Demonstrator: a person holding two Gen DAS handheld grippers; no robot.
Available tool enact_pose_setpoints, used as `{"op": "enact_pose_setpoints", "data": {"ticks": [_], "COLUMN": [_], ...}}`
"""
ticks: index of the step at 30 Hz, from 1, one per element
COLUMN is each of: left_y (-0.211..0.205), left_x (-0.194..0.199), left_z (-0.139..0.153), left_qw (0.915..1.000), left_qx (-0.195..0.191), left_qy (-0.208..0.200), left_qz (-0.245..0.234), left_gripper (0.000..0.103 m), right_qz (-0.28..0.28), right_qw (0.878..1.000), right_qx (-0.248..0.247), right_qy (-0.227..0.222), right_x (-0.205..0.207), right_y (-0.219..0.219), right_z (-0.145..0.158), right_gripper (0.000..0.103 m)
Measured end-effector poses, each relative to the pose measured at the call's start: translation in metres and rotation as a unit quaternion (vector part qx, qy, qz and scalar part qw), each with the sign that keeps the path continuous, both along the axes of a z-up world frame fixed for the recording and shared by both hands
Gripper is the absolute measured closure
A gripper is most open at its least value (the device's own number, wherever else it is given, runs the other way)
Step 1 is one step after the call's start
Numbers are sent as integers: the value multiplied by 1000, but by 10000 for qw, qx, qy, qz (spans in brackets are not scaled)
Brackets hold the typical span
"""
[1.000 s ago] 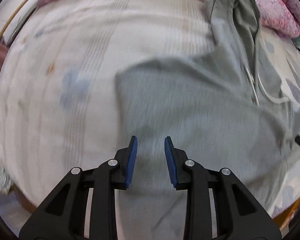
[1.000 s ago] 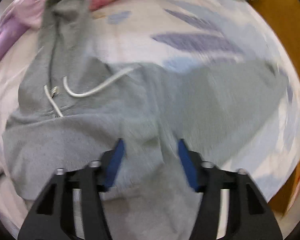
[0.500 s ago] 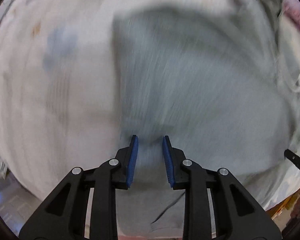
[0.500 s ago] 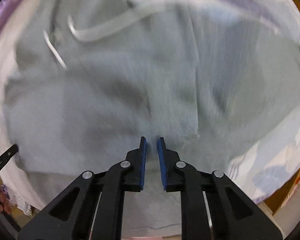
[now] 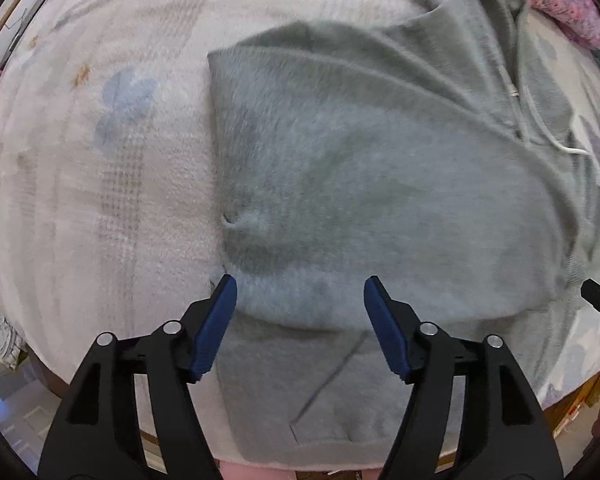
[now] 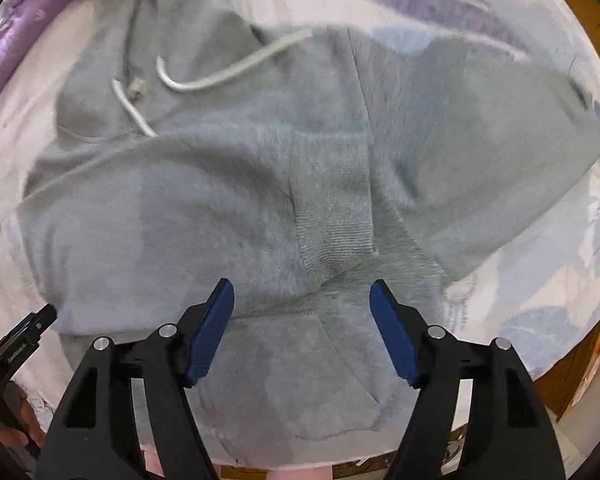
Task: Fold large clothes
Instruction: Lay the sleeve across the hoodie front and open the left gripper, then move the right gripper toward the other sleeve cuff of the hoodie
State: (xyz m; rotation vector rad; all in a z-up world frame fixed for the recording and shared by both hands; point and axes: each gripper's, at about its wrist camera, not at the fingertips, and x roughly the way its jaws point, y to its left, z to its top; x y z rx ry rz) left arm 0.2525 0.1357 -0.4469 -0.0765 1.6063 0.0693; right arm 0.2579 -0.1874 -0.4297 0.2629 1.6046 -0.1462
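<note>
Both sets of jaws spring wide and empty: left gripper (image 5: 300, 308) and right gripper (image 6: 302, 312), pinched nearly together half a second ago, have let go. Just beyond, the grey hoodie (image 5: 380, 184) lies on the bed (image 5: 100, 160), a sleeve cuff (image 6: 334, 236) folded across its chest. Farther off, drawstrings (image 6: 220, 76) and hood. Judging by that, this fold is laid.

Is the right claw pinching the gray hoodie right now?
Apart. In the right wrist view the right gripper stands wide open, and the gray hoodie lies flat between its blue pads, not pinched. Whether a pad brushes the cloth cannot be told.
</note>
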Motion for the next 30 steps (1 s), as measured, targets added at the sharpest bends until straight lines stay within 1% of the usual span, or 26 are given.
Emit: {"op": "enact_pose_setpoints", "data": {"ticks": [3, 4, 6, 7, 8, 10, 13, 16, 17, 18, 22, 25, 28, 30], "left_y": [-9, -13, -16, -29, -30, -41, -36, -45, -48, -47, -45, -48, -51, -53], "left_x": [-4, -5, -8, -6, -3, -6, -13, -24, -29, -32, -44, -54, -63, -70], "left_z": [24, 33, 48, 52, 59, 80, 97, 116, 128, 134, 174, 206, 230, 244], "left_qw": [9998, 9998, 9997, 9997, 9996, 9993, 9987, 9981, 9977, 9974, 9958, 9932, 9914, 9894], "left_qx": [54, 38, -11, -21, -24, 22, 45, 127, 202, 225, 212, 263, 194, 177], "left_qy": [-85, -106, -153, -186, -210, -281, -371, -376, -435, -484, -841, -1111, -1283, -1423], "left_qz": [-141, -174, -175, -183, -208, -265, -348, -464, -485, -485, -295, -233, -190, -215], "left_gripper": [33, 33, 33, 33, 33, 33, 33, 33, 33, 33, 33, 33, 33, 32], "right_qz": [72, 92, 132, 140, 152, 203, 248, 326, 349, 381, 510, 620, 696, 667], "right_qw": [9998, 9998, 9995, 9993, 9992, 9987, 9981, 9975, 9973, 9969, 9954, 9930, 9899, 9883], "right_qx": [6, -4, 15, 24, 33, -4, 58, 52, 43, 59, 104, 124, -37, -51], "right_qy": [-160, -196, -302, -344, -378, -464, -555, -622, -646, -680, -798, -1000, -1233, -1368], "right_x": [-3, -14, -17, -16, -15, -23, -30, -45, -48, -54, -75, -85, -94, -99], "right_y": [-1, -5, -12, -7, -7, -5, -3, -5, -5, -5, -7, -8, -7, -9], "right_z": [29, 41, 62, 67, 64, 83, 100, 122, 128, 137, 165, 185, 208, 221], "right_gripper": [36, 36, 36, 36, 36, 36, 36, 36, 35, 35, 34, 34, 34, 34]}}
